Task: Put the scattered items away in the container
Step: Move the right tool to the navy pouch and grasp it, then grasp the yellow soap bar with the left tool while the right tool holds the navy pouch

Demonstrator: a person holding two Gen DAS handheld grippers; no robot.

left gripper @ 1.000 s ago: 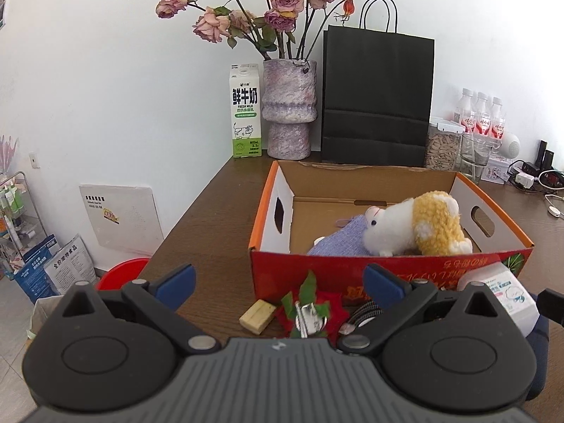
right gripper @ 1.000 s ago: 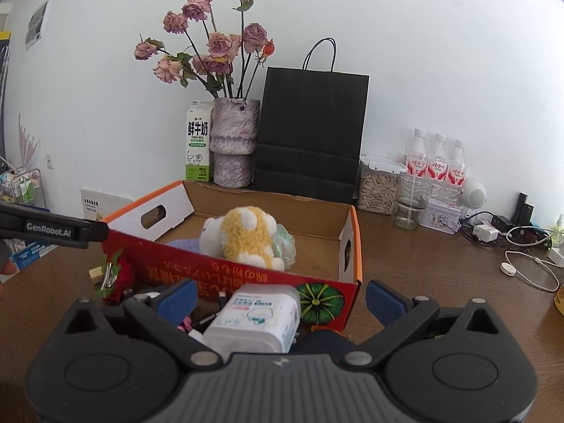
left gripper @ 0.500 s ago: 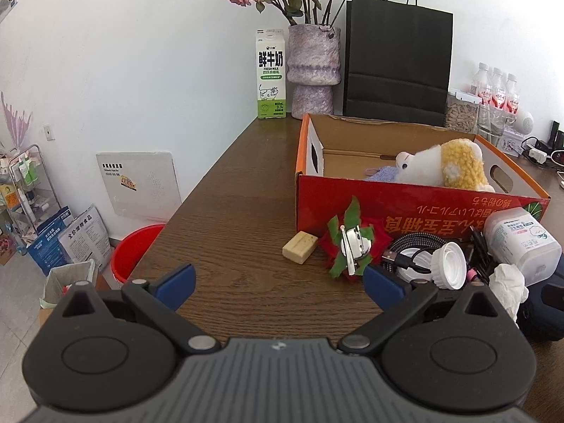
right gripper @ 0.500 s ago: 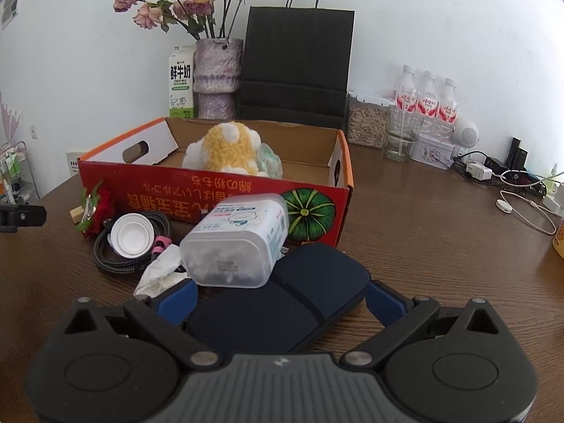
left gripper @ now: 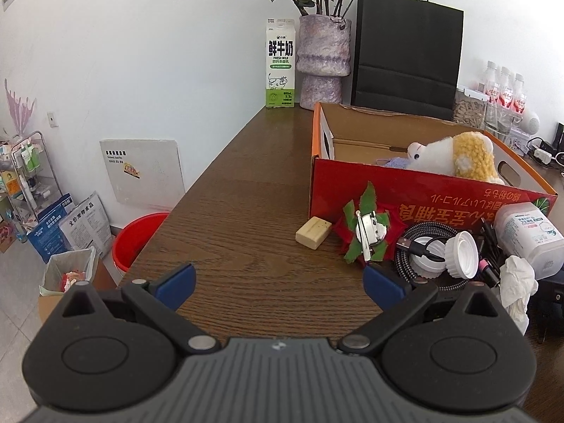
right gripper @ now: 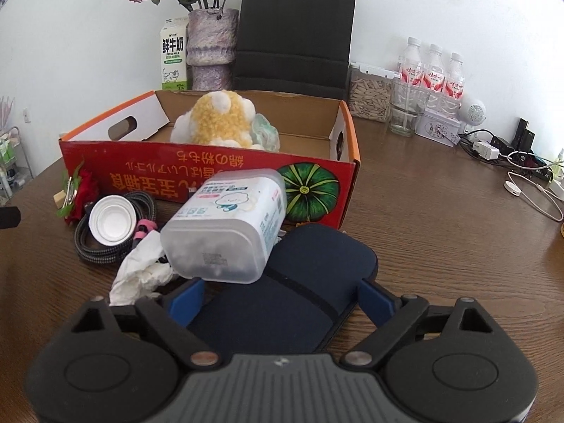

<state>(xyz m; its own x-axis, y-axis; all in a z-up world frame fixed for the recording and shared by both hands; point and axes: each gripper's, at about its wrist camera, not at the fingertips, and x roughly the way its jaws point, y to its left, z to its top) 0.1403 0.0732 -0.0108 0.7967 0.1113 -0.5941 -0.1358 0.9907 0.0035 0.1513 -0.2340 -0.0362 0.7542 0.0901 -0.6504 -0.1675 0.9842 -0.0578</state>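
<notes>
Sitting at the far left of the scattered pile on the bench (left gripper: pixel 225 211), a small tan block (left gripper: pixel 313 231) is lying just beside a red artificial flower (left gripper: pixel 366 232) with green leaves and a metal clip on top. Next to it, a braided cable (right gripper: pixel 105 246) is coiling around a white lid (right gripper: pixel 111 224), with a crumpled tissue (right gripper: pixel 141 271) lying just in front. The left tool (left gripper: pixel 278 282) is hovering over bare wood near this end, its jaws standing wide apart and gripping nothing; the flower is lying just beyond its right-hand pad.

Moving rightward, a translucent wipes tub (right gripper: pixel 225 225) is lying on its side, leaning partly on a dark navy pouch (right gripper: pixel 292 292). The right tool (right gripper: pixel 278 298) is straddling that pouch: its jaws are closing, with the pouch between them, and the blue pads are standing at the pouch's two edges, though I cannot tell whether they are pressing on it yet.

Behind all of these, the red cardboard box (right gripper: pixel 211 169) is standing open with a yellow-and-white plush toy (right gripper: pixel 218 123) and a pale green bundle (right gripper: pixel 266 134) lying inside. Behind the box, a milk carton (left gripper: pixel 280 67), a vase of dried roses (left gripper: pixel 322 60) and a black paper bag (left gripper: pixel 405 53) are lining the wall, with water bottles (right gripper: pixel 433 70) standing further right.
</notes>
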